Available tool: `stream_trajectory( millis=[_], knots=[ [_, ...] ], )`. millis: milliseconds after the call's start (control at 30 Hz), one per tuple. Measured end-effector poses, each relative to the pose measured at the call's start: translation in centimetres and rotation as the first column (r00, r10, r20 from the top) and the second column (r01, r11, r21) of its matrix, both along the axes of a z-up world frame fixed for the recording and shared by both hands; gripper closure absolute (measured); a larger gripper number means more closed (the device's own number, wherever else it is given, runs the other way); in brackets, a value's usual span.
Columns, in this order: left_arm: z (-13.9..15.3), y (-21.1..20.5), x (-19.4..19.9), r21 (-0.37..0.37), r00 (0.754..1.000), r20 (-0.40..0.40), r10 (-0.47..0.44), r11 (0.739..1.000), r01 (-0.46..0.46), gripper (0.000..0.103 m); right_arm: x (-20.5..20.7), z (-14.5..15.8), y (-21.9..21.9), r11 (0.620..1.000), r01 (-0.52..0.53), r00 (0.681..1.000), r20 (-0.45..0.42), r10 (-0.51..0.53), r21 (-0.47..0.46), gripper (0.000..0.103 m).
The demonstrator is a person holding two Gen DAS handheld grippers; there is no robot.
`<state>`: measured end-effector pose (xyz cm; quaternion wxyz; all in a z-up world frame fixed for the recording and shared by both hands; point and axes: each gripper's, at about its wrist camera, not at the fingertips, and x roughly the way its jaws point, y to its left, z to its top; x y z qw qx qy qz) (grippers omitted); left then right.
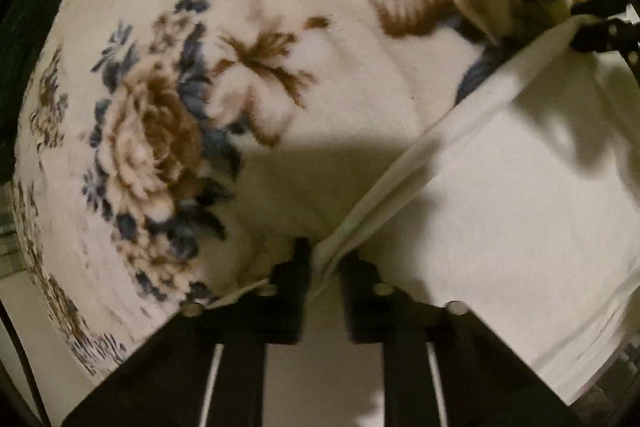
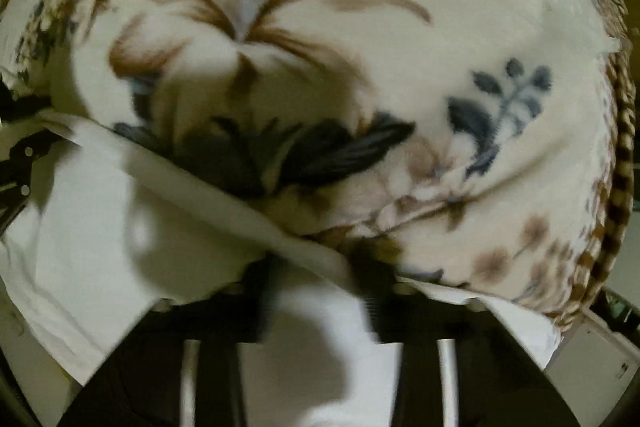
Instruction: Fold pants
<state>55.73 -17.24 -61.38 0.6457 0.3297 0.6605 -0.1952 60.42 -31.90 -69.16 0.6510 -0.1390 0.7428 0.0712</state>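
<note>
left wrist view: left gripper (image 1: 322, 267) jaws clamped on white pants (image 1: 500, 207) edge, lying on floral blanket (image 1: 280, 27); right gripper (image 2: 320, 279) seemingly clamped too, blurred; thin hem could slip, spoiling the fold

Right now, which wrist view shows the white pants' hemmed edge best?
Left wrist: the white pants' hemmed edge runs sharp from the left gripper to the right gripper. Right wrist shows the same edge, blurred.
</note>
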Motion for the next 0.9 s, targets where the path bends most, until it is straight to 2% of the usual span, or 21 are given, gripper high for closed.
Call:
stream_trajectory(
  millis=[33, 67, 200, 333, 367, 433, 467, 500, 567, 600, 700, 833, 900],
  knots=[
    [0.6, 0.3, -0.2, -0.013, 1.000, 0.012, 0.020, 1.000, -0.020, 0.097, -0.2, 0.3, 0.0, 1.000, 0.006, 1.000, 0.008, -0.006, 0.000, 0.090],
    [1.5, 0.8, -0.4, -0.030, 0.999, 0.024, 0.041, 0.999, -0.040, 0.098, -0.6, 0.6, 0.0, 1.000, 0.008, 1.000, 0.021, -0.008, -0.007, 0.092],
    [6.2, 2.6, -0.5, -0.099, 0.987, 0.093, 0.128, 0.988, -0.119, 0.098, -2.4, 3.0, -0.7, 0.998, 0.060, 0.994, 0.085, -0.062, 0.029, 0.094],
    [11.0, 4.8, -3.5, -0.179, 0.960, 0.142, 0.241, 0.960, -0.214, 0.098, -5.3, 8.0, -2.7, 0.987, 0.118, 0.977, 0.168, -0.135, 0.108, 0.096],
    [12.6, 5.6, -5.3, -0.200, 0.948, 0.160, 0.275, 0.950, -0.241, 0.098, -6.6, 9.4, -3.0, 0.984, 0.127, 0.971, 0.189, -0.150, 0.128, 0.096],
    [13.6, 4.6, -7.1, -0.234, 0.926, 0.154, 0.344, 0.923, -0.304, 0.098, -8.6, 12.1, -3.3, 0.978, 0.135, 0.961, 0.221, -0.169, 0.160, 0.096],
    [14.8, 5.3, -9.5, -0.265, 0.908, 0.133, 0.396, 0.897, -0.353, 0.098, -10.4, 13.4, -3.4, 0.972, 0.143, 0.954, 0.234, -0.185, 0.184, 0.096],
    [14.7, 4.2, -10.7, -0.282, 0.895, 0.127, 0.427, 0.881, -0.380, 0.098, -12.5, 14.5, -2.9, 0.966, 0.153, 0.949, 0.244, -0.202, 0.208, 0.096],
    [15.6, 5.2, -14.8, -0.313, 0.859, 0.089, 0.504, 0.833, -0.456, 0.098, -15.4, 16.1, 0.3, 0.959, 0.163, 0.942, 0.254, -0.221, 0.230, 0.096],
    [15.7, 5.4, -16.7, -0.318, 0.842, 0.072, 0.535, 0.812, -0.489, 0.098, -17.5, 16.6, 0.6, 0.955, 0.169, 0.941, 0.249, -0.230, 0.245, 0.096],
    [13.5, 6.2, -21.1, -0.300, 0.798, 0.032, 0.602, 0.767, -0.567, 0.098, -24.2, 16.9, 1.9, 0.951, 0.181, 0.947, 0.218, -0.237, 0.250, 0.096],
    [8.5, 6.9, -25.7, -0.228, 0.743, -0.057, 0.667, 0.716, -0.660, 0.098, -31.6, 13.6, 3.2, 0.959, 0.192, 0.966, 0.129, -0.222, 0.211, 0.096],
    [5.9, 6.8, -26.7, -0.201, 0.730, -0.084, 0.678, 0.706, -0.679, 0.098, -34.2, 11.2, 3.6, 0.964, 0.192, 0.974, 0.086, -0.211, 0.185, 0.096]
  ],
)
